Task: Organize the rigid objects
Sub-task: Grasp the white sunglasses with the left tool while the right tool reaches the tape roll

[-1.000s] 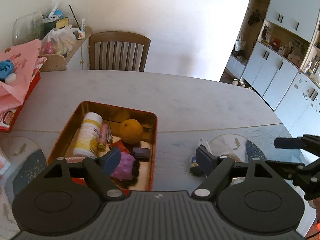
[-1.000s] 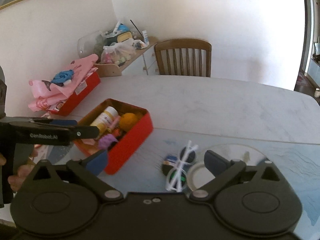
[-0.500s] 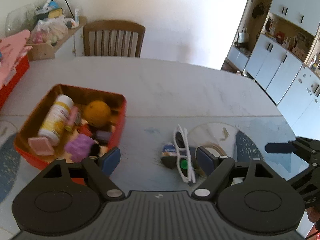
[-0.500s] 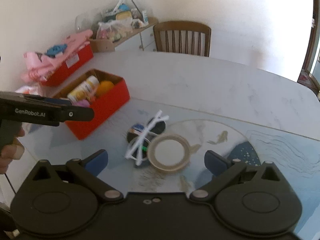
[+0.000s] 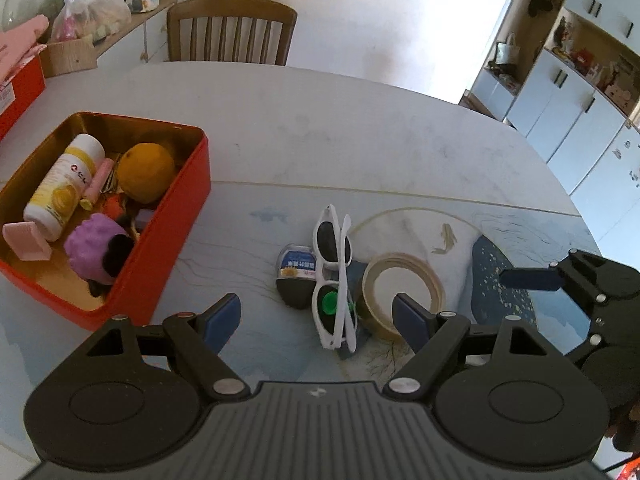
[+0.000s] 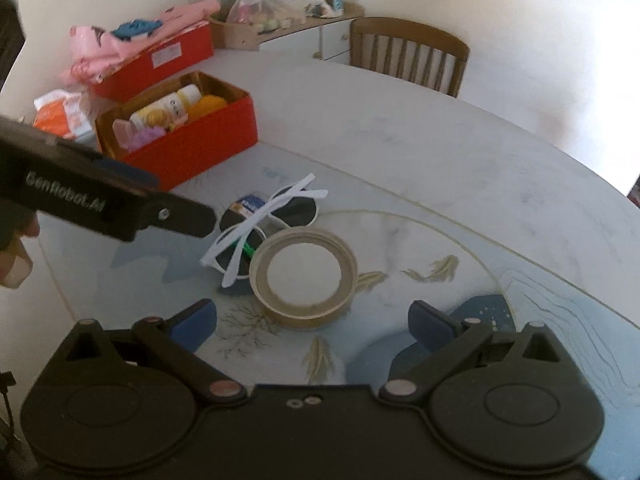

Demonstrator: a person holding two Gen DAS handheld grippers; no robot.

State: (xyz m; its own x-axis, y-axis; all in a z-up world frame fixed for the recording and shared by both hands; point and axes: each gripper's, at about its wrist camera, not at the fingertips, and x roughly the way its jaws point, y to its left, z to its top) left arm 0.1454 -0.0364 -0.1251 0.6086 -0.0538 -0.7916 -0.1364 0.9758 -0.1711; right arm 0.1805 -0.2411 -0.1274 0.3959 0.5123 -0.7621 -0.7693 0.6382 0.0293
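The white sunglasses [image 5: 334,276] lie folded at the centre of the left wrist frame, on the desk [image 5: 360,140], resting over a small dark case with a blue label [image 5: 297,276] and touching a roll of beige tape [image 5: 402,290] just to their right. A green piece [image 5: 329,303] shows behind one lens. At centre left stands the red tin [image 5: 172,240], holding a white and yellow bottle [image 5: 62,188], an orange [image 5: 146,172], a purple thing [image 5: 94,246] and a pink piece [image 5: 26,240].

The left gripper [image 5: 316,312] tilts steeply down above the sunglasses, its jaws spread wide with nothing between the blue pads [image 5: 222,318]. The right gripper [image 6: 312,322] also points down, jaws released and empty, just short of the tape in the right wrist frame. Each gripper shows in the other's view: the left one enters from the left edge of the right wrist frame, held by a hand [image 6: 14,248].

The desk is pale, oval, with a painted blue and gold mat [image 5: 500,248] in its lower half. A wooden chair [image 5: 232,30] stands at the far side, top centre; a second red box with pink cloth [image 6: 152,52] sits upper left in the right wrist frame, and white cupboards [image 5: 580,92] fill the upper right of the left wrist frame.
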